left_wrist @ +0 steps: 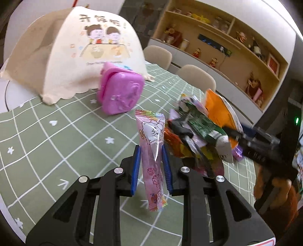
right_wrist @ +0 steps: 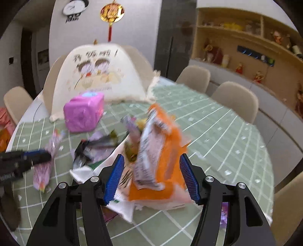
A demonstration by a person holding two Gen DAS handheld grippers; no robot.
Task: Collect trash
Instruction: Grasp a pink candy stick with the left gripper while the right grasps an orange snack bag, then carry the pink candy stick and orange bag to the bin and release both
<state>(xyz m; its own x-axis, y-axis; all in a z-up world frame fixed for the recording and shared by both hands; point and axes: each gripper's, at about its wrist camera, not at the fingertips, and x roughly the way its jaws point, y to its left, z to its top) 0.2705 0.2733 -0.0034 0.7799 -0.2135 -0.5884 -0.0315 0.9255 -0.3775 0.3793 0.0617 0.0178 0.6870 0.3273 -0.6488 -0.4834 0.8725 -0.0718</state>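
Left claw [left_wrist: 151, 151] clamped on pink stick wrapper [left_wrist: 152, 151], held upright above cloth, blue pads [left_wrist: 136, 170] pressing both sides. Right claw [right_wrist: 151, 176] spread wide around orange bag [right_wrist: 162, 160]; pads [right_wrist: 114, 177] close to bag's sides, contact not clear through blur, so grip cannot be told.

Orange bag stuffed with mixed wrappers: green one [left_wrist: 204, 126], purple and yellow scraps, white paper. More loose wrappers [right_wrist: 94, 147] spilled on cloth to left of bag. Pink plastic case [left_wrist: 121, 90] far-left of pile, lid shut, contents unseen. Cream dome food cover [left_wrist: 75, 56] with cartoon print behind case, touching or just beside it.

Open green cloth on right and near-right side of table; left side taken by other claw and scraps. Table edge curves round on right; beige chairs [right_wrist: 234, 100] tucked close along far-right rim.

Round table, green checked cloth [left_wrist: 47, 142] with small white stars. Wooden shelves [left_wrist: 236, 47] with figurines on right wall; clock [right_wrist: 75, 7] and red-gold hanging ornament [right_wrist: 111, 15] on far wall.
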